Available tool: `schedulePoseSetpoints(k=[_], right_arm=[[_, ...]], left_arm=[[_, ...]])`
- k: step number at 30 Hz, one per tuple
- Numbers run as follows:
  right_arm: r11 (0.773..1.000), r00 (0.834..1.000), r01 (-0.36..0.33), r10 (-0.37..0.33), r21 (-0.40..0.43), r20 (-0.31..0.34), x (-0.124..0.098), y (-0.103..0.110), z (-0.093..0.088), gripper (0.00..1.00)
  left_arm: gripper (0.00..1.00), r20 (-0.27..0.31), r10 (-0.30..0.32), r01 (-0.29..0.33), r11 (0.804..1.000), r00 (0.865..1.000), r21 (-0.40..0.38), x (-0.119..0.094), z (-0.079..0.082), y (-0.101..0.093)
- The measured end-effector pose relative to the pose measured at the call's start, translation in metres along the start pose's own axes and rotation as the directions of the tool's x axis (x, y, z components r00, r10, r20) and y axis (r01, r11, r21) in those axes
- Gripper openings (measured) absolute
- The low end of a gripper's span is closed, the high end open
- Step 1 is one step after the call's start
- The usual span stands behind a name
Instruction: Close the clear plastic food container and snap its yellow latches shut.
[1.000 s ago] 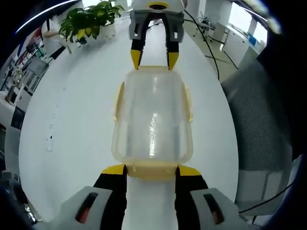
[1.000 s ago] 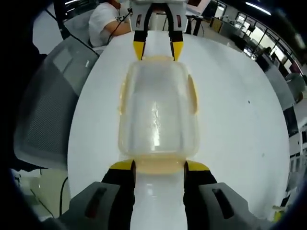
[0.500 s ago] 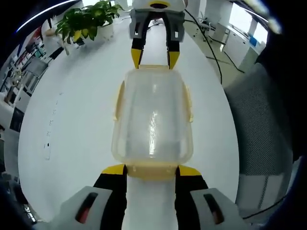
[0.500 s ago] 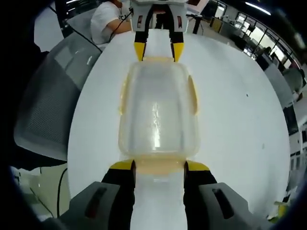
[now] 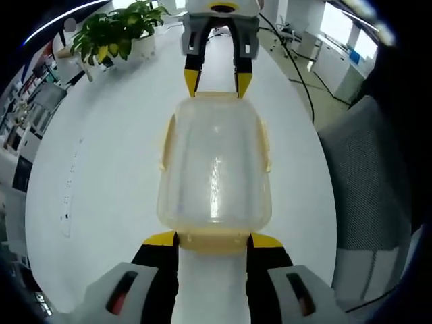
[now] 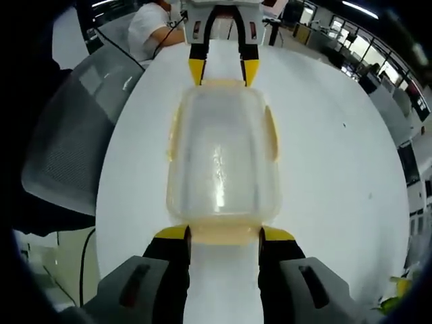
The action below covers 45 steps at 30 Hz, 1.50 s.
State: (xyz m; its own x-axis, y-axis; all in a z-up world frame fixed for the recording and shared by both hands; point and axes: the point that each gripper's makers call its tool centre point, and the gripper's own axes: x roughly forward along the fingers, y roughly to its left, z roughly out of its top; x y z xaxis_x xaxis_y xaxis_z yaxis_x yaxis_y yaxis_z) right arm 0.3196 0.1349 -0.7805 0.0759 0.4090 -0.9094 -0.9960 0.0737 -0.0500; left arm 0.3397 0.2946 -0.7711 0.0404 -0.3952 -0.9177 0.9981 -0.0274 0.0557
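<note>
The container sits with its lid already on, lying flat on the white desk, and we hold it between our two grippers, one at each short end. Its long axis runs straight along the line from one gripper to the other, so each end latch lies directly ahead of a pair of jaws. The side latches run along the long edges of the container; whether they are snapped down we cannot tell.

In the left gripper view, the left gripper meets the container's near end latch, its jaws spread wide, with a yellow tip at either end of the flap and nothing clenched between them. The right gripper faces us from the container's far end, jaws likewise apart and tips touching the far rim.

The right gripper view mirrors this: the right gripper stands spread at its near latch.

Neither hand is nearer; we judge the next move is a push inward along the container's long axis, each gripper pressing its own end flap home.

Beyond the container's far end in the left gripper view stands a plant; a grey chair sits beside the desk.
</note>
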Motion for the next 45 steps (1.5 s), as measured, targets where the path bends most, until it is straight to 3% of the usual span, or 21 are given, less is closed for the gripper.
schedulePoseSetpoints(k=[14,27,45], right_arm=[[1.000,1.000,0.012,-0.012,0.020,-0.008,-0.002,0.001,-0.008,0.36],[0.999,0.999,0.029,-0.030,0.023,0.014,0.003,0.003,-0.008,0.36],[0.999,0.999,-0.025,0.024,0.040,0.029,0.009,0.010,-0.009,0.36]], left_arm=[[0.33,0.012,-0.022,0.022,1.000,1.000,0.009,0.006,0.007,0.001],[0.33,-0.006,-0.024,0.024,1.000,1.000,0.011,0.012,0.001,-0.001],[0.33,-0.032,-0.042,0.043,0.999,0.999,0.021,0.019,-0.002,-0.005]])
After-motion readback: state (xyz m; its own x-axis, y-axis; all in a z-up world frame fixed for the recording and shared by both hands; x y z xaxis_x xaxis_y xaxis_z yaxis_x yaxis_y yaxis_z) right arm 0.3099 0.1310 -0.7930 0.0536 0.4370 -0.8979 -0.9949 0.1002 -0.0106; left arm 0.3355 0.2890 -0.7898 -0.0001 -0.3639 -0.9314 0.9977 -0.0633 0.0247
